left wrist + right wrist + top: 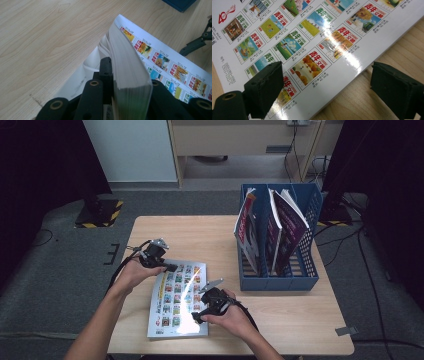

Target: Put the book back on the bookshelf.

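Left claw (125, 100) clamped on magazine (130, 75) edge; right claw (324, 92) agape above it.

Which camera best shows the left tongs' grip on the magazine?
The left gripper view: the left tongs clamp the magazine's lifted edge. The high view shows it small; the right gripper view shows its cover.

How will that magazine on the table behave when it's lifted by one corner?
Probably floppy: the magazine already bends where the left tongs pinch its raised corner. Its glossy cover glares under the light, so it may slip. It looks thick with pages, so likely rather heavy; the right tongs stand open over its edge.
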A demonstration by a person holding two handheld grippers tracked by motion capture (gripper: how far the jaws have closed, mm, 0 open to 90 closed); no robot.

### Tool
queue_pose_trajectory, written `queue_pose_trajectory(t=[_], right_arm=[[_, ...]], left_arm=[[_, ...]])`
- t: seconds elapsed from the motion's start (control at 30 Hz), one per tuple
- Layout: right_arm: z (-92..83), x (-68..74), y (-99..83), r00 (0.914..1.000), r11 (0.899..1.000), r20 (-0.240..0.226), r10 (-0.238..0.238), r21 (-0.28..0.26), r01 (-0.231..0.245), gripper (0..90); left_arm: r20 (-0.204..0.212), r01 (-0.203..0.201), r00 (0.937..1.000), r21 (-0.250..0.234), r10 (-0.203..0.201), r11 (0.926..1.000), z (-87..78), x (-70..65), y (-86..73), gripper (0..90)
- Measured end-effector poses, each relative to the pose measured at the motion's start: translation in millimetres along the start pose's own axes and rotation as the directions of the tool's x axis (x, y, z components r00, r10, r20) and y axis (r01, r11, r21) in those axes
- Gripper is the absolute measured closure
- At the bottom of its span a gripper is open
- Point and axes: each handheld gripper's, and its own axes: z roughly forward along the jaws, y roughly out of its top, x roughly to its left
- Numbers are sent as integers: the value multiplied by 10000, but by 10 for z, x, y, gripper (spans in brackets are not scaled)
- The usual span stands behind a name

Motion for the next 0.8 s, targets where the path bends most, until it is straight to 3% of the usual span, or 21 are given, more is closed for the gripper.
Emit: queue_pose_trajectory(t=[0.13, 0.8], right_arm=[[-4, 4, 9, 9998, 9998, -85, 200, -17, -200, 112], [-67, -72, 119, 9998, 9996, -44, 215, -195, -216, 102]], left_arm=[[74, -12, 10000, -160, 14, 9999, -67, -14, 11, 766], [-193, -675, 9976, -642, 664, 9956, -398, -209, 237, 769]])
